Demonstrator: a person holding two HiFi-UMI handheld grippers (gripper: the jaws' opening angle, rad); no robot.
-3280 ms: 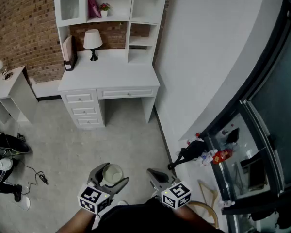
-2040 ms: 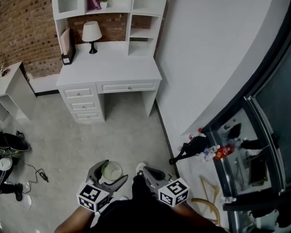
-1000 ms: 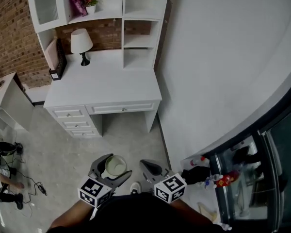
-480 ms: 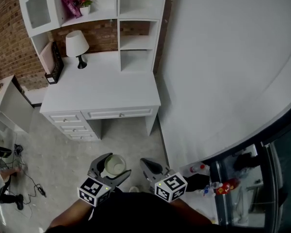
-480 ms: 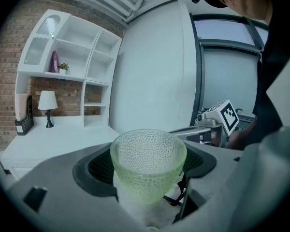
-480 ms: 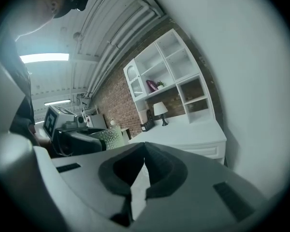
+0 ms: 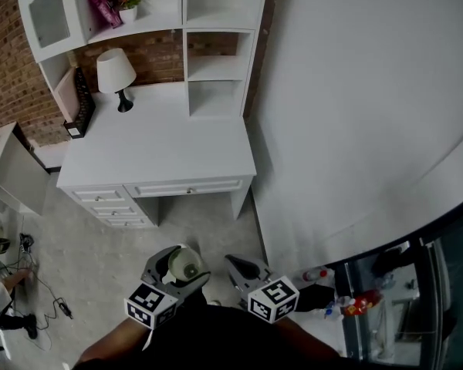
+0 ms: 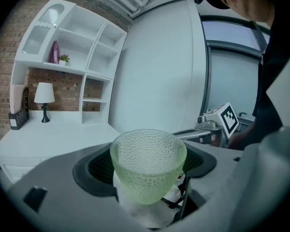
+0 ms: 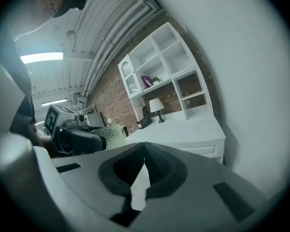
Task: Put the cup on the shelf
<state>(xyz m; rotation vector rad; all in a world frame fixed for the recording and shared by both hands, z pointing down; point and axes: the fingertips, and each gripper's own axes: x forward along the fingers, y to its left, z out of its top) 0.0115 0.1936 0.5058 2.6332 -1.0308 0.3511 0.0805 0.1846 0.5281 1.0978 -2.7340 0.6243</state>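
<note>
Left gripper (image 7: 179,270) pinches the dimpled green cup (image 8: 147,166), seemingly low, so walking jolts could tip it; right gripper (image 9: 144,162) pressed together, empty

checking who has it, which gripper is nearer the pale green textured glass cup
Left. The left gripper is shut on the cup; the right gripper hangs shut to its right, apart.

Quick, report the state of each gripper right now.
Left gripper: closed on the green cup.
Right gripper: closed, nothing between its fingers.
</note>
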